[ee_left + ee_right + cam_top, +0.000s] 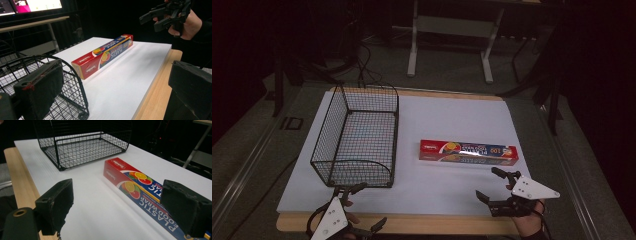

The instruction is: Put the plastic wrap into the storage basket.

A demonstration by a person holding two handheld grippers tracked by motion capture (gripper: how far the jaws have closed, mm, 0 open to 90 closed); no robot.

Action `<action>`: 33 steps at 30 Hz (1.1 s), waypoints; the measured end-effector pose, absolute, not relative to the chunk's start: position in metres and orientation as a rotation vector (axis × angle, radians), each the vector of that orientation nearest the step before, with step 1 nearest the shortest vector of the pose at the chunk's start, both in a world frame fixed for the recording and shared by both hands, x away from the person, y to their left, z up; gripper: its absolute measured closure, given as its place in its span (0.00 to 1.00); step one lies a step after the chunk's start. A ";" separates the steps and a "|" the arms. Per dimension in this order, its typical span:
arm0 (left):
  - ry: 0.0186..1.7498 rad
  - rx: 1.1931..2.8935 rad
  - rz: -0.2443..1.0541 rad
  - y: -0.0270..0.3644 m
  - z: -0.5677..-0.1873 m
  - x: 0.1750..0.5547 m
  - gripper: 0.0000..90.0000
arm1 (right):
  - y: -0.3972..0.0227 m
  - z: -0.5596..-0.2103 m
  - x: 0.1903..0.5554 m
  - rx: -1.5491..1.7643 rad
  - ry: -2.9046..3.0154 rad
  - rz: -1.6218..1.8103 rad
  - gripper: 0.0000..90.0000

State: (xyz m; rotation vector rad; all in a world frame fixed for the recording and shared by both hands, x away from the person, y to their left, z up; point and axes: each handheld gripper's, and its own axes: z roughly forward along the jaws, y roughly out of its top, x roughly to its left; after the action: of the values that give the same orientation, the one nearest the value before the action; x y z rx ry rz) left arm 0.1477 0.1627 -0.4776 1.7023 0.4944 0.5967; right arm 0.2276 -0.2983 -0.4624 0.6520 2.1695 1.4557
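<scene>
Both tongs, left [364,206] and right [495,185], stand open and empty, so the approach seems underway: next, the right must straddle the plastic wrap box [468,152], probably bound for the wire basket [357,135].

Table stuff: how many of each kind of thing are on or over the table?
Wire basket: 1
Plastic food wrap box: 1
Hand-held gripper: 2, the left hand-held gripper and the right hand-held gripper, both open
Total: 4
</scene>
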 end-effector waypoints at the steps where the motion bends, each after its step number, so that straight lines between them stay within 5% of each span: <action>1: 0.494 1.703 0.596 0.163 -0.478 0.148 0.01 | -0.298 -0.462 0.227 0.649 2.171 1.451 0.13; 33: 0.482 1.713 0.608 0.159 -0.478 0.148 0.01 | -0.275 -0.442 0.227 0.558 2.345 1.428 0.12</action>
State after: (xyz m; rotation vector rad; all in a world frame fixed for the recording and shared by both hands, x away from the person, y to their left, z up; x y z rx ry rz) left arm 0.1478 0.1588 -0.4781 1.7135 0.4818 0.6078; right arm 0.2271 -0.2749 -0.4425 0.5578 2.3451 1.4283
